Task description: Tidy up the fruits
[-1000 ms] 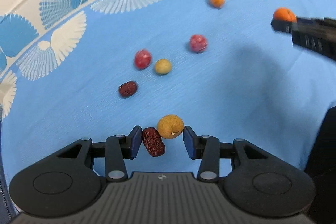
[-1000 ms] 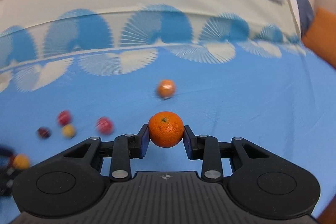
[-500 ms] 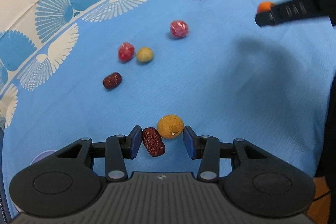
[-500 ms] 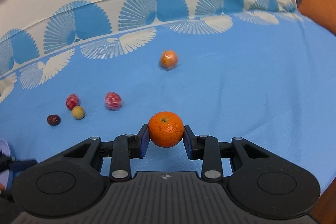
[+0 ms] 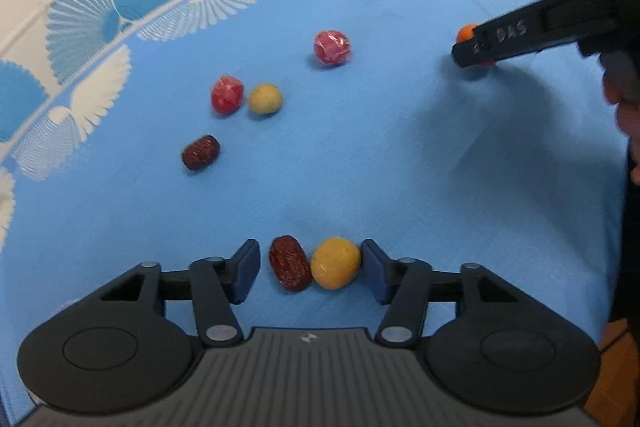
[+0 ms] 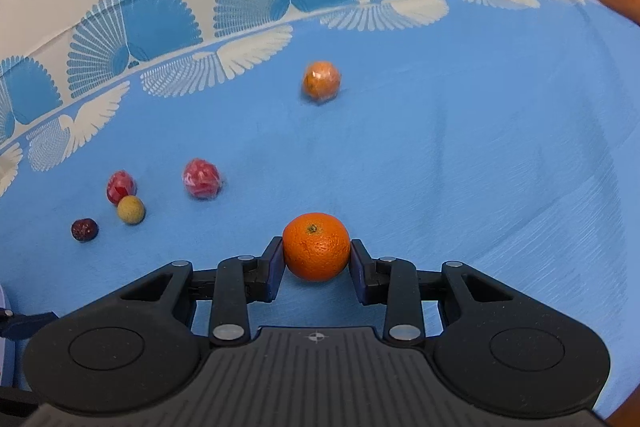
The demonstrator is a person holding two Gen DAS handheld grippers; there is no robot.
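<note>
While the left gripper (image 5: pixel 308 267) has just been opening, jaws clear of date (image 5: pixel 290 263) and yellow fruit (image 5: pixel 335 263) on blue cloth (image 5: pixel 400 167) | right gripper (image 6: pixel 316 263) clamps mandarin (image 6: pixel 316 247) | handling: light, round, rolls; pinch at widest girth, gently.

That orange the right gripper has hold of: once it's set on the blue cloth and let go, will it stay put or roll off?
The orange is nearly round, so it will probably roll a little if released with any sideways motion. The blue cloth looks soft and matte, which should damp that quickly. Its pebbled skin sits undented between the right gripper's fingers, so it seems firm and unlikely to slip.
</note>
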